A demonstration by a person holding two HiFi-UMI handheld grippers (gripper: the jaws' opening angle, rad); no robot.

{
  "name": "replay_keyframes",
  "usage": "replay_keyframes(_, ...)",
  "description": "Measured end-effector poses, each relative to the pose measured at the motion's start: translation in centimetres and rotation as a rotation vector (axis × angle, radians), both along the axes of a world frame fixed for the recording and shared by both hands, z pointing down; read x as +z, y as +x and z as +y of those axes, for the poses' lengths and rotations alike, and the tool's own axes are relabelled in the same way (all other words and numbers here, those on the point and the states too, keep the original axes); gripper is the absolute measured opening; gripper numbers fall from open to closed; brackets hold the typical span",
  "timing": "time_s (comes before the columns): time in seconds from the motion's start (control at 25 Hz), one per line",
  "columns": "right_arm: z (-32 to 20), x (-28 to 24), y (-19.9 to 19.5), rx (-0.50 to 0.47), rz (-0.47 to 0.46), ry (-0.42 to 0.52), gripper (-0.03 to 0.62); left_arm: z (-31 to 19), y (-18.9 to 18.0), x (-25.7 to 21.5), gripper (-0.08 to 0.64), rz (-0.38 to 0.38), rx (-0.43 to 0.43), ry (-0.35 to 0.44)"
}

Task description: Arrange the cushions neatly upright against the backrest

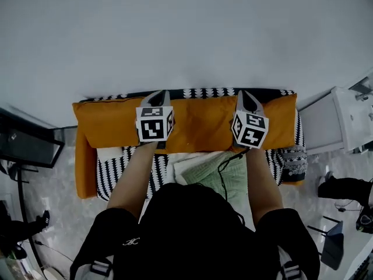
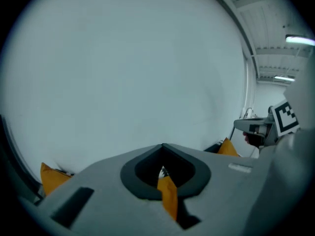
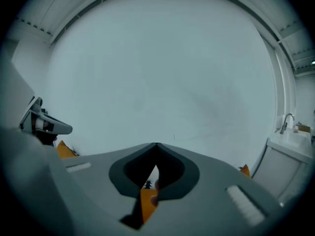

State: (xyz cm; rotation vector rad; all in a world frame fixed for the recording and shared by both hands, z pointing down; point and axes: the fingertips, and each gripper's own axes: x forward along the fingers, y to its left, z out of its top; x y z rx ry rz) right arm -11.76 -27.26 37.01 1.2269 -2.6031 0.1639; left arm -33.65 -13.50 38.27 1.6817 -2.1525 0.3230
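On the sofa [image 1: 111, 174], left gripper [image 1: 161, 97] and right gripper [image 1: 245, 98] clamp orange cushion [image 1: 201, 124] (far edge).

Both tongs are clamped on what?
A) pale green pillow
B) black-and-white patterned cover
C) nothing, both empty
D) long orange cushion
D: orange fabric sits pinched in the left tongs and the right tongs, and the head view shows both at the top edge of the long orange cushion.

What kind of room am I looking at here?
Probably a lived-in room, maybe a small studio flat: a sofa with a long orange cushion against a plain wall, and a white sink unit beside it.
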Motion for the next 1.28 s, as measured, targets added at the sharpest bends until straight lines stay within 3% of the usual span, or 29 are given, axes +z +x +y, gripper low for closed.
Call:
replay_keyframes(0.12,2.1,-5.1,0.2,-0.014,-0.106,0.056,0.006,0.5,2.8,-5.1,0.009,-0.026,0.028,0.126)
replay_keyframes(0.32,6.3,-11.0,0.8,-0.015,-0.274,0.082,0.006,1.9,6.2,-9.7,0.009,-0.043,0.079,0.205)
replay_keyframes(0.44,8.8,-12.4,1.1,-0.024,-0.268,0.119,0.006,3.0,8.0,-11.9,0.009,-0.091,0.103,0.237)
replay_keyframes(0.76,11.8,-12.1,0.9,-0.075,-0.237,0.122,0.005,4.2,10.1,-13.2,0.009,-0.103,0.121,0.257)
replay_keyframes(1.28,12.3,-10.4,0.6,-0.079,-0.204,0.066,0.005,4.8,9.8,-9.9,0.008,0.004,0.111,0.205)
